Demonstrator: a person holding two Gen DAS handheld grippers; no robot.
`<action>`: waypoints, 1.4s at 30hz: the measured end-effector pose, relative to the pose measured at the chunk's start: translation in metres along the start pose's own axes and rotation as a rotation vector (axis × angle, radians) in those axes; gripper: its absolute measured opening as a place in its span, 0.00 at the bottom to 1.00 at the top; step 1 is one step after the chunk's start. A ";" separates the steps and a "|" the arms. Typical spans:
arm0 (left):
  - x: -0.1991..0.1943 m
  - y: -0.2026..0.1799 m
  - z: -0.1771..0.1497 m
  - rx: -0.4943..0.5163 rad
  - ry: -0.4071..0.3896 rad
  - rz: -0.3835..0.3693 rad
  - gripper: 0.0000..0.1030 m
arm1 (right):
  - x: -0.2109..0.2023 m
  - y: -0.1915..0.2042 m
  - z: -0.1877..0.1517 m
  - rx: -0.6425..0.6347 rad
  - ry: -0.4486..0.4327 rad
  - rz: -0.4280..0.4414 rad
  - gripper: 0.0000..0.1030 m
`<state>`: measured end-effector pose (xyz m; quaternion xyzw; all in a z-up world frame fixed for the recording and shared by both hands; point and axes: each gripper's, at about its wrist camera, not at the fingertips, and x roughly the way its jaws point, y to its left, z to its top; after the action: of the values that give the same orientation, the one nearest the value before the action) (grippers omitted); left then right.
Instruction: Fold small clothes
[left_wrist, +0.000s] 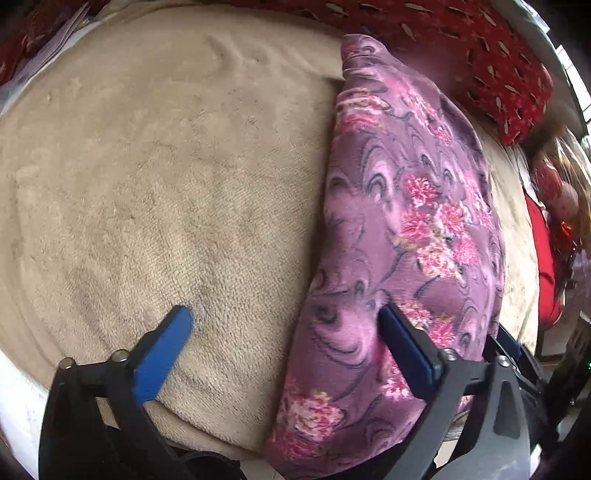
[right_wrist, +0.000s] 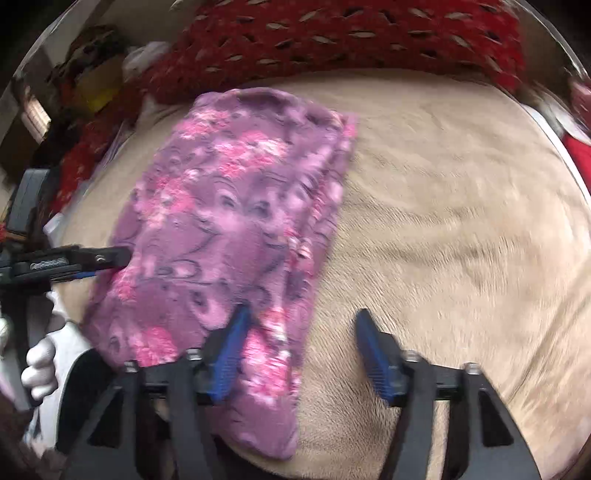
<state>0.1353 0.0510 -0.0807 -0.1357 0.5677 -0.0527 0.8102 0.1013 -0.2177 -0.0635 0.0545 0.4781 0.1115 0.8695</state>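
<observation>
A purple fleece garment with pink flowers (left_wrist: 406, 229) lies folded into a long strip on a beige blanket (left_wrist: 166, 177). My left gripper (left_wrist: 286, 319) is open, its left fingertip over the blanket and its right fingertip over the garment's near end. In the right wrist view the garment (right_wrist: 236, 221) lies left of centre. My right gripper (right_wrist: 303, 321) is open, its left fingertip on the garment's right edge and its right fingertip over the blanket (right_wrist: 461, 221). The left gripper also shows in the right wrist view at the garment's left edge (right_wrist: 110, 260).
A red patterned pillow (left_wrist: 480, 48) lies along the far edge of the blanket, also in the right wrist view (right_wrist: 351, 33). Red cloth and clutter (left_wrist: 546, 251) sit to the right. A white-gloved hand (right_wrist: 40, 365) shows at the lower left.
</observation>
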 end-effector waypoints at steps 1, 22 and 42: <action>0.000 0.000 0.000 0.012 0.003 0.001 1.00 | 0.000 -0.005 -0.004 0.052 -0.018 -0.008 0.76; 0.006 0.002 0.003 -0.025 -0.037 -0.063 1.00 | 0.004 -0.026 -0.018 0.261 -0.050 0.059 0.99; -0.048 0.010 -0.025 0.052 -0.141 0.056 1.00 | -0.019 0.000 -0.019 0.190 0.048 -0.185 0.97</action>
<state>0.0947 0.0682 -0.0478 -0.1020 0.5111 -0.0352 0.8527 0.0749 -0.2231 -0.0582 0.0897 0.5101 -0.0135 0.8553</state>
